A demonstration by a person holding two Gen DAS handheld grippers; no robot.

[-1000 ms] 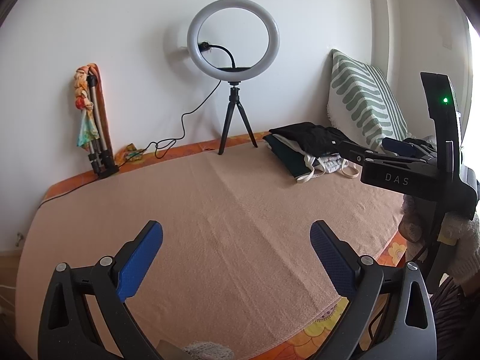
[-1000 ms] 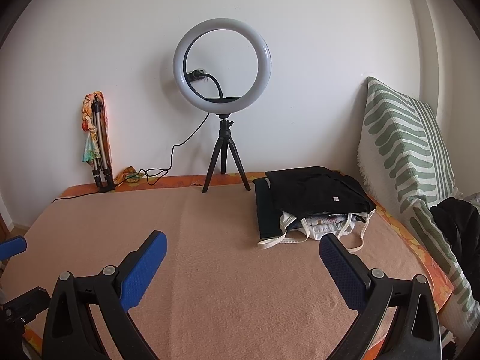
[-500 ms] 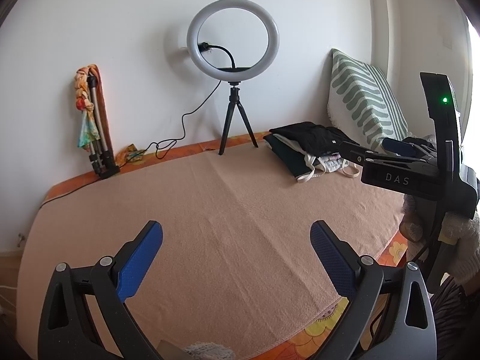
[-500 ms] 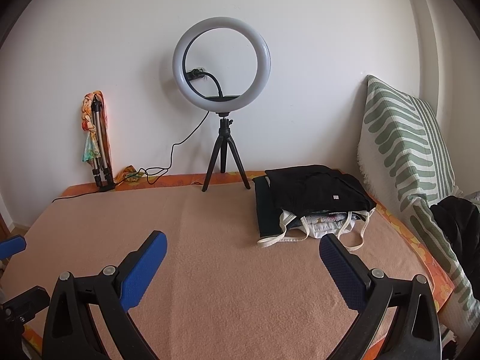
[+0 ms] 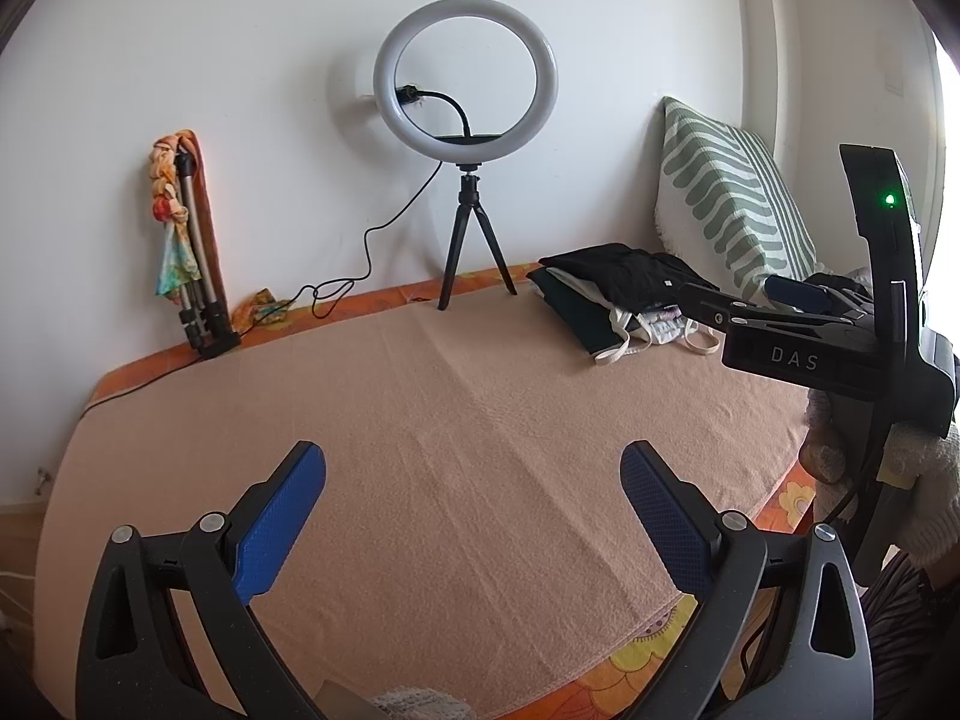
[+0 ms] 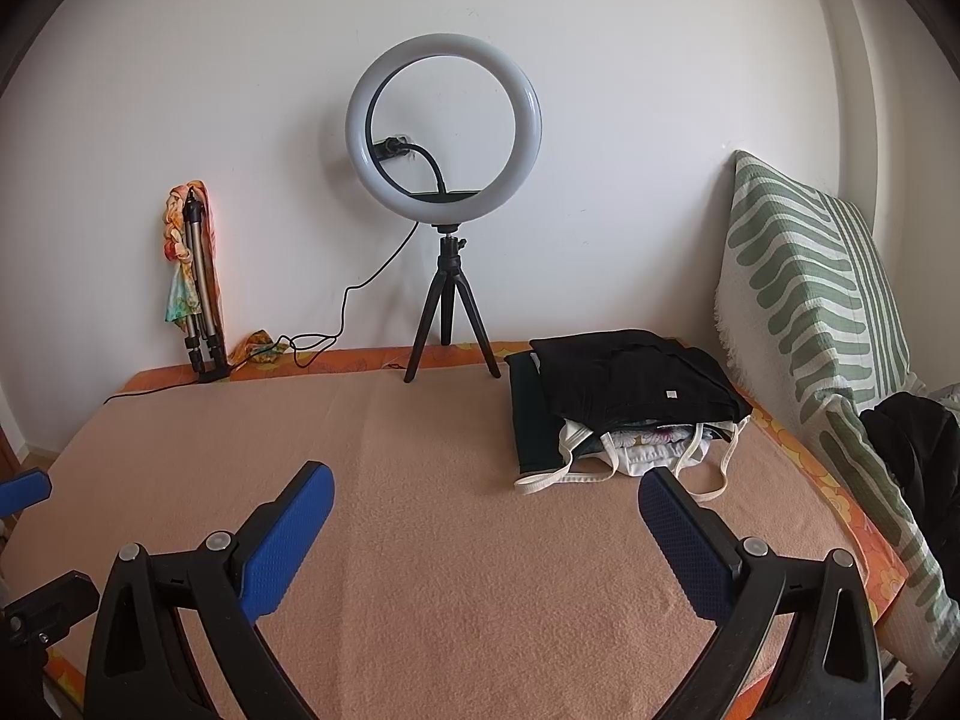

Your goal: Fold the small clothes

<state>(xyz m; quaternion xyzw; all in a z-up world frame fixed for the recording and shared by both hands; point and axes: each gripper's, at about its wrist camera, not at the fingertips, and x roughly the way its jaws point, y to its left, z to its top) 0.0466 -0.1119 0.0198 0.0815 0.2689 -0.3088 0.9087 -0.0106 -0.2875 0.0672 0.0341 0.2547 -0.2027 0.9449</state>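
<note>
Left wrist view: left gripper (image 5: 473, 483) spread wide, blue pads (image 5: 282, 522) far apart, holding nothing, up above the peach blanket (image 5: 456, 444). Right wrist view: right gripper (image 6: 485, 507) spread just as wide, also holding nothing and touching nothing. Pile of clothes (image 6: 624, 402) lying flat at the far right of the blanket, near the striped pillow (image 6: 804, 300); black on top, white straps poking out toward the camera, long side running from the wall toward the camera. Ring light (image 6: 443, 129) on a small tripod by the white wall, folded tripod (image 6: 201, 294) leaning at the left.
</note>
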